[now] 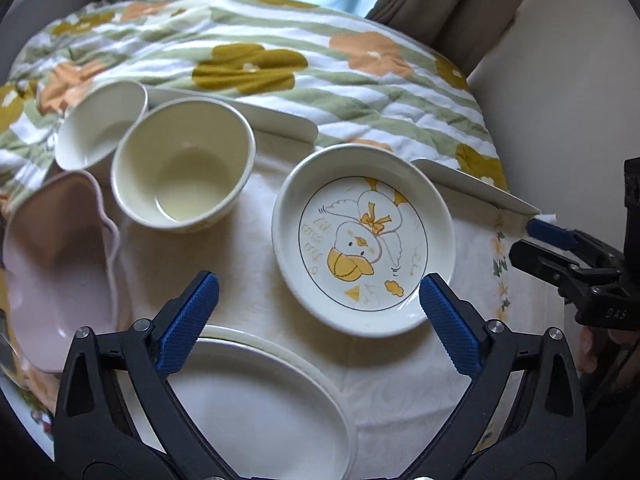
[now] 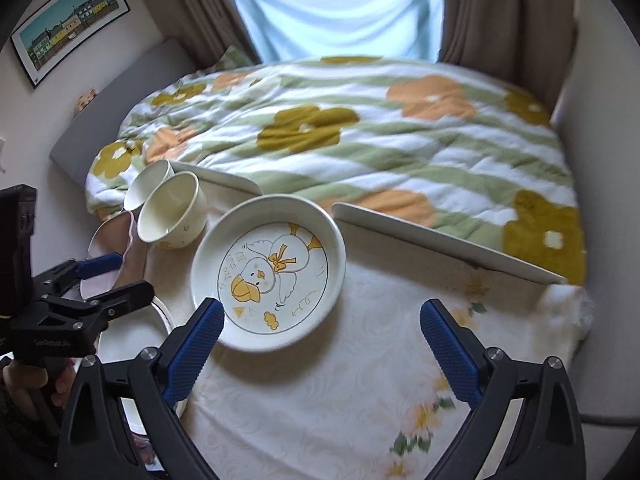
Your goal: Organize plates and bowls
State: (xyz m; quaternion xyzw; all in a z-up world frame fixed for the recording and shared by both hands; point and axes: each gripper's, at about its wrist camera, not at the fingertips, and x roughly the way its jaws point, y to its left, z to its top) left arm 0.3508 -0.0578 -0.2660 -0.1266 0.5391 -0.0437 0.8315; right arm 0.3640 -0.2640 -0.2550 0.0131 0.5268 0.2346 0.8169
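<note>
Both grippers hang empty over the bench: the left gripper (image 1: 318,304) has its jaws wide apart above the white plate (image 1: 256,404), and the right gripper (image 2: 322,328) is spread too, over bare cloth just right of the duck plate (image 2: 268,276). Nothing is held, so this looks like the gap between two picks. Two cream bowls (image 1: 182,168) and a pink bowl (image 1: 56,272) sit far left, touching one another. Next likely means gripping a rim, perhaps the duck plate's. The bench (image 2: 360,380) has free room to the right; the bed (image 2: 360,128) borders its far edge.
</note>
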